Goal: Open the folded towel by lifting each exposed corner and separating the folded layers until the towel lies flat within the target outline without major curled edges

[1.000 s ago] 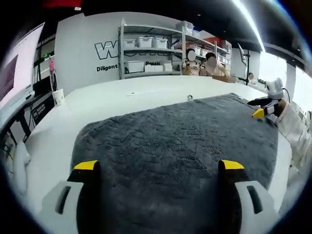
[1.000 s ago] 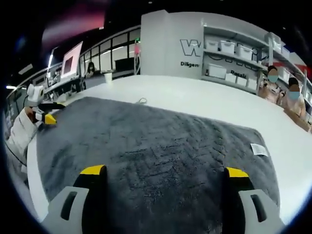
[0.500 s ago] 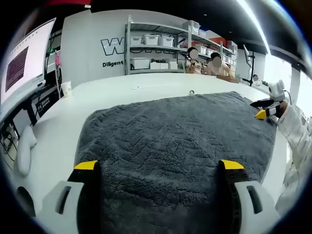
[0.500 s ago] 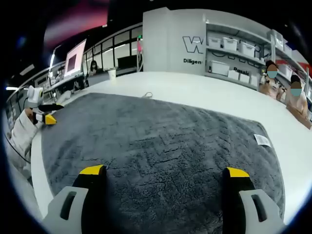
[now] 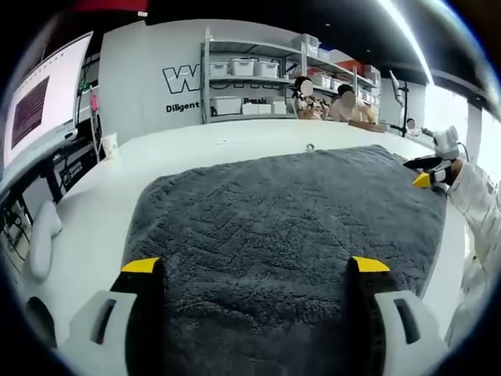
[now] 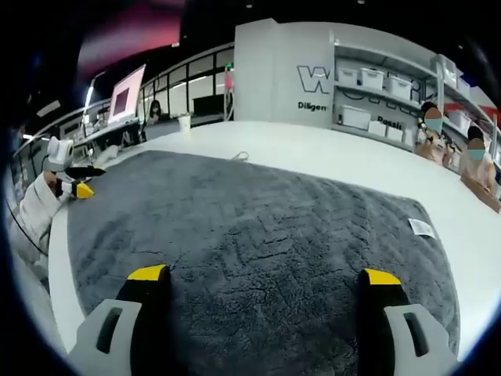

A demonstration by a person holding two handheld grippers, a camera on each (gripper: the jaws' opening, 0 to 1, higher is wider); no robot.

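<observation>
Towel [image 5: 282,227] lies spread flat and grey on the white table [image 5: 94,211] under both my claws; left gripper [image 5: 254,270] and right gripper [image 6: 264,278] gape wide, gripping nothing.

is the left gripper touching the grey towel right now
Cannot tell. In the left gripper view the left gripper stands open with the grey towel between and beyond its jaws, but no contact or gap shows plainly.

We saw the dark grey towel [image 5: 282,211] spread flat over the white table [image 5: 94,211], its white tag [image 6: 420,227] at the right edge.
</observation>
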